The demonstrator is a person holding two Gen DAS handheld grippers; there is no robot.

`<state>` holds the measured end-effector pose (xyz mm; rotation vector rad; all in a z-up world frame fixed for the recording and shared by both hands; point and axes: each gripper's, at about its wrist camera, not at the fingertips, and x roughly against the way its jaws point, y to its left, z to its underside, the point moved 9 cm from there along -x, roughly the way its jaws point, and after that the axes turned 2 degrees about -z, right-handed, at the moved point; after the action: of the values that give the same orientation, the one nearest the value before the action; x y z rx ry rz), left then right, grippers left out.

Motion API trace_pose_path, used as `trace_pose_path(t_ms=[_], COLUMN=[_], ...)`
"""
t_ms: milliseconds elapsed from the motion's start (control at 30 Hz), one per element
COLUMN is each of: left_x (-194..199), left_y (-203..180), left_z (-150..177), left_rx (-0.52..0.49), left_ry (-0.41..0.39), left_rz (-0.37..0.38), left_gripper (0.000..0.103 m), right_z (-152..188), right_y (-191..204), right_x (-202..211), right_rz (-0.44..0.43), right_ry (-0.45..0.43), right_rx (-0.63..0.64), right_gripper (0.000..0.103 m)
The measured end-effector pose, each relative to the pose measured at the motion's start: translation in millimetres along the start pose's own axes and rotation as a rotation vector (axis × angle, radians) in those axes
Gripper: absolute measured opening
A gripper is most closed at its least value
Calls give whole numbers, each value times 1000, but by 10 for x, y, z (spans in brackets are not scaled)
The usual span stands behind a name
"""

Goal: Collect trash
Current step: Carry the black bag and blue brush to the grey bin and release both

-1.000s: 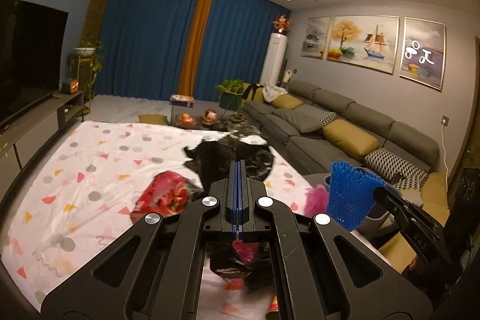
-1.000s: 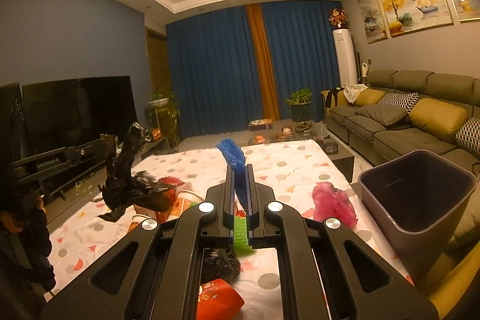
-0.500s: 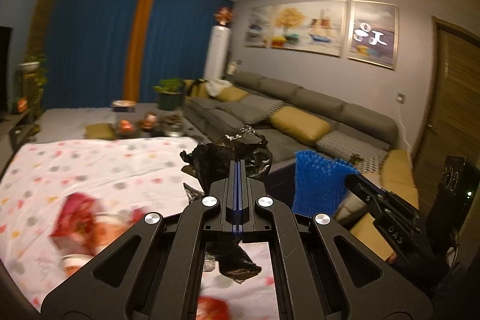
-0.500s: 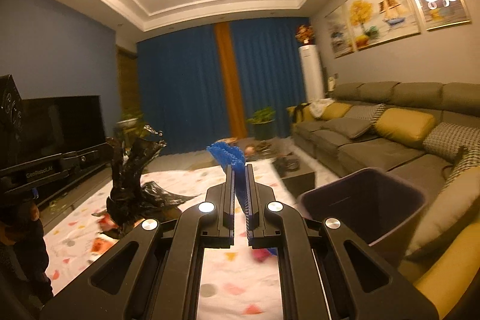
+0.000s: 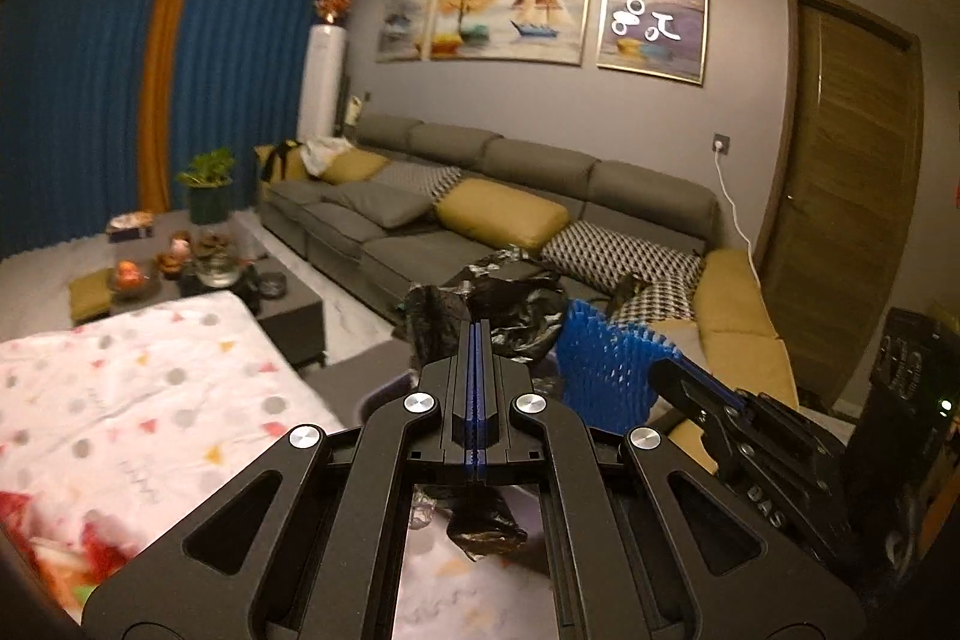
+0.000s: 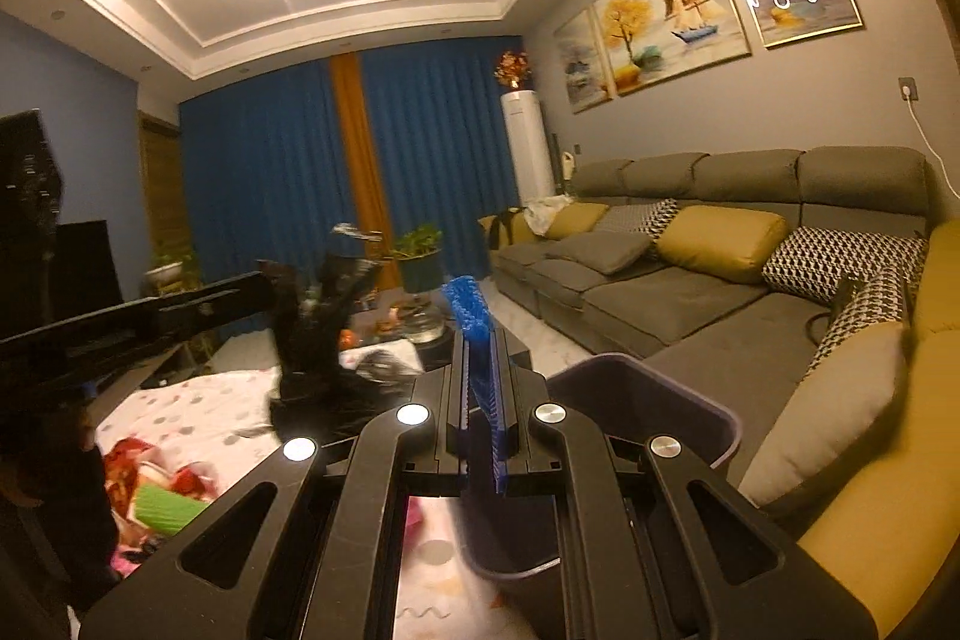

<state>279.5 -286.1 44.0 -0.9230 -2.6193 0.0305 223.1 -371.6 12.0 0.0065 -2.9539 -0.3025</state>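
A: Trash status: left gripper is closed tight on a crumpled black plastic bag, jaws nearly touching. Right gripper is clamped on a blue foam net sleeve, jaws parted only by the sleeve's thickness. Both pieces are held in the air.

B: Position relative to the bin?

A: In the right wrist view the grey bin sits just right of and below the sleeve, touching the sofa. In the left wrist view the bin is mostly hidden behind the gripper and bag; only a sliver of rim shows.

B: Step in hand?

A: Judged as carry-to-bin, with drop not yet made. Next move calls for bringing each piece over the bin mouth, then opening the jaws. The sleeve looks nearer, so it probably goes first. Loose bag may cling to a finger.

B: Change against earlier frames?

A: Both views have swung from the spotted tablecloth toward the sofa. The bin appears closer to the right gripper. Red wrappers remain on the cloth.
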Motion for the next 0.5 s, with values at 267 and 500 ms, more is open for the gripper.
trace_pose_path(t_ms=[267, 500], left_x=[-649, -957], left_y=[50, 70], left_z=[111, 172], left_rx=[7, 22], left_ry=[72, 121], left_rz=[-3, 9], left_gripper=[0, 0], right_z=[67, 94], right_y=[-177, -313], right_x=[-223, -411], right_rz=[24, 34], right_ry=[25, 54], right_rx=[-13, -37], right_gripper=[7, 7])
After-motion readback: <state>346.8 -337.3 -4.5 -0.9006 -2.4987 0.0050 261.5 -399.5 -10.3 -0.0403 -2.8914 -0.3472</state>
